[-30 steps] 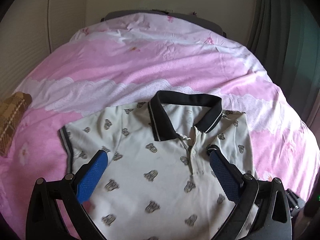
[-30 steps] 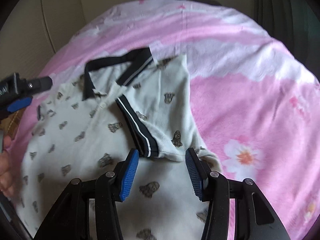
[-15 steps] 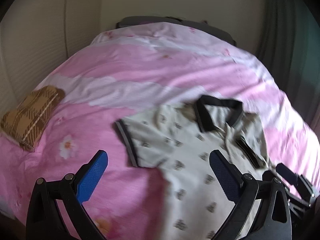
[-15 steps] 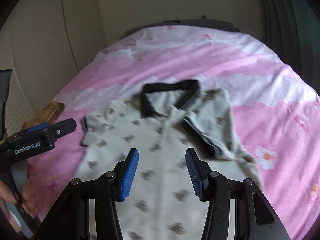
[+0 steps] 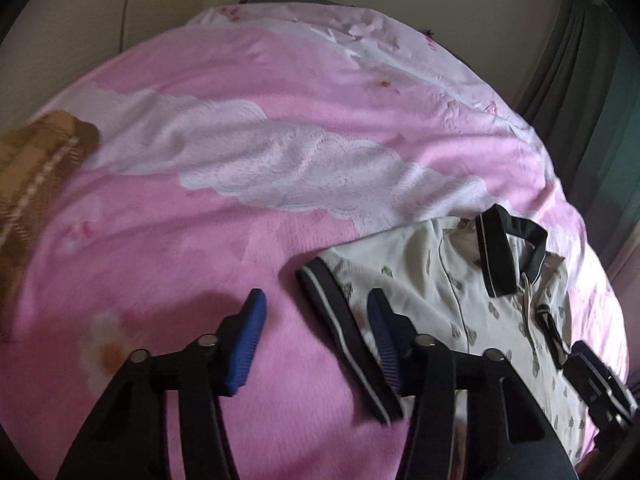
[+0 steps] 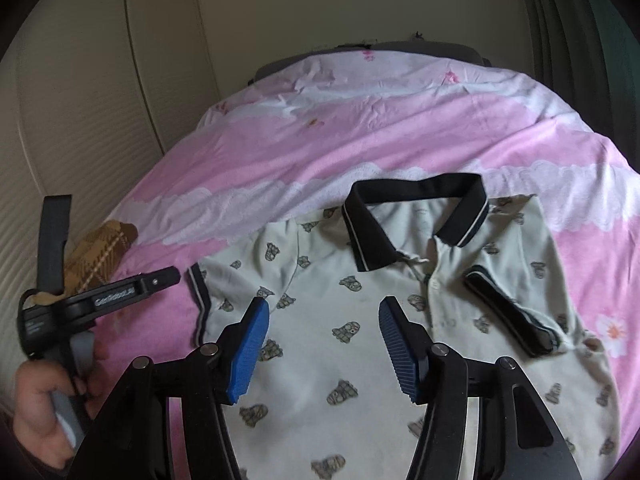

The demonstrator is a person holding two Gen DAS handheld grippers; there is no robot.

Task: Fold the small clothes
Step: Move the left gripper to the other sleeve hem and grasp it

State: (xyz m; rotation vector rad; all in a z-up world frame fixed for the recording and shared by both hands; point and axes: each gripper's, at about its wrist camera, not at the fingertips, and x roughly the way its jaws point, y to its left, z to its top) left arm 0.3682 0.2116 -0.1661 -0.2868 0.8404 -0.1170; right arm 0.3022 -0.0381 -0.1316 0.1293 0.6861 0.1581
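The polo shirt [image 6: 372, 304] is seen as a pale, matt knit cloth printed with small grey-brown figures; its collar [image 6: 370, 240] and sleeve cuff [image 6: 508, 312] are made of darker ribbed knit edged with a thin white stripe. The bed cover [image 5: 200, 240] is shown as soft pink cloth with a slightly fuzzy nap, crossed by white lace-patterned bands. A brown checked cloth [image 6: 100, 256] looks woven and matt. The gripper pads [image 6: 248, 352] appear as blue ridged rubbery material, set on black, faintly glossy plastic arms held by small bright metal pins [image 6: 208, 349].
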